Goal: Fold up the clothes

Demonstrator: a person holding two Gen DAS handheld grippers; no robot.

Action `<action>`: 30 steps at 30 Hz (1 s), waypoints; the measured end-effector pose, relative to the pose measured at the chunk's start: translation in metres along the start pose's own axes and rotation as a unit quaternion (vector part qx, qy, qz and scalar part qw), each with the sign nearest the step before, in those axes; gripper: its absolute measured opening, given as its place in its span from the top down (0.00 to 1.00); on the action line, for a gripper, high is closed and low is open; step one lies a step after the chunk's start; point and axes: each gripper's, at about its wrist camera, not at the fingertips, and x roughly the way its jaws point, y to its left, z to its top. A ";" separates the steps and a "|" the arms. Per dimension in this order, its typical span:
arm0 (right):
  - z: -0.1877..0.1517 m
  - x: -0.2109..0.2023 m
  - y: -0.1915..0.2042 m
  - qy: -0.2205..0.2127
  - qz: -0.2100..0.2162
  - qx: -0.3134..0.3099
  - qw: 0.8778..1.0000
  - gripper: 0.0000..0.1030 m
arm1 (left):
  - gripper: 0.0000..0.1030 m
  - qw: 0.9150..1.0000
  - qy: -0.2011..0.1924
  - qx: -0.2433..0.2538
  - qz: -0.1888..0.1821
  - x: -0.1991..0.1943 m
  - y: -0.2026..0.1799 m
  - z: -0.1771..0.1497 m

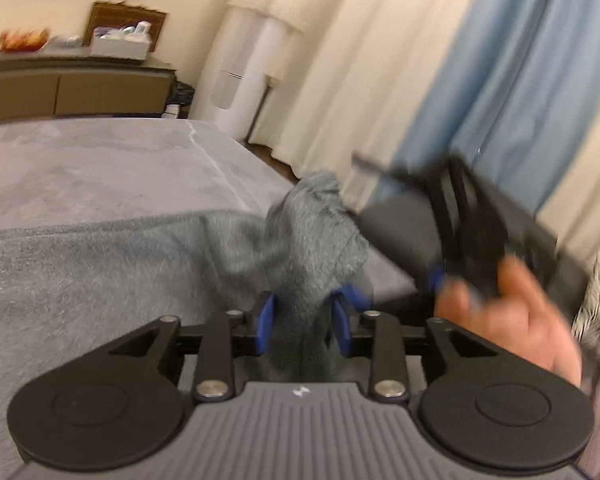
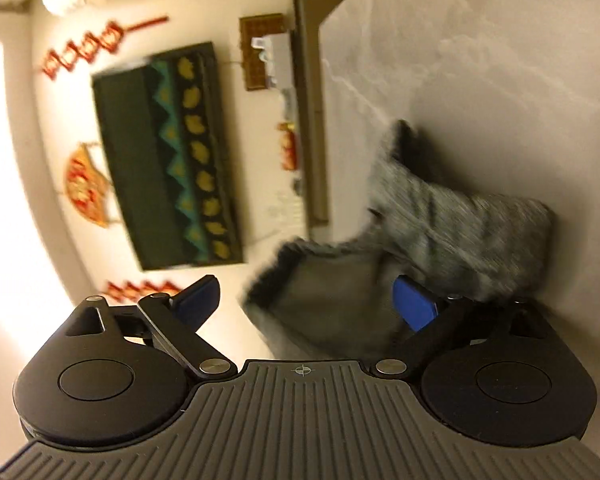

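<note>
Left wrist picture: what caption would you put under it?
Left gripper around a grey fuzzy garment on a grey bed.

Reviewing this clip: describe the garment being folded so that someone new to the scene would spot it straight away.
Start at the wide grey bed cover in the left wrist view. Along its near edge lies a grey fuzzy knit garment, and one bunched end rises between the blue pads of the left gripper. It is darker and coarser than the smooth cover beneath.

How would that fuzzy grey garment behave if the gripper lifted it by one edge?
The grey garment would probably hang limp: it bunches and droops between the left gripper pads. Its fuzzy knit looks grippy rather than slippery. It seems light, since a raised fold holds up without sagging flat onto the bed.
</note>
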 end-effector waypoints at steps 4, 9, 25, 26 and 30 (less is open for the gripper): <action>0.005 0.001 0.010 0.004 -0.024 -0.030 0.999 0.06 | 0.61 1.000 0.007 -0.007 0.021 -0.011 0.017 -0.014; 0.011 0.011 0.030 0.033 -0.081 -0.095 0.992 0.11 | 0.56 0.999 0.036 -0.007 -0.015 0.001 0.015 -0.014; 0.030 0.100 0.118 0.051 -0.423 -0.560 0.711 0.77 | 0.48 0.999 0.016 0.044 0.014 -0.009 0.005 -0.024; 0.031 0.085 0.118 0.037 -0.412 -0.547 0.727 0.61 | 0.47 0.998 0.009 0.053 0.029 -0.020 0.014 -0.021; 0.018 0.021 0.125 -0.028 -0.346 -0.506 0.790 0.42 | 0.46 0.988 -0.018 0.077 0.131 -0.062 0.070 0.014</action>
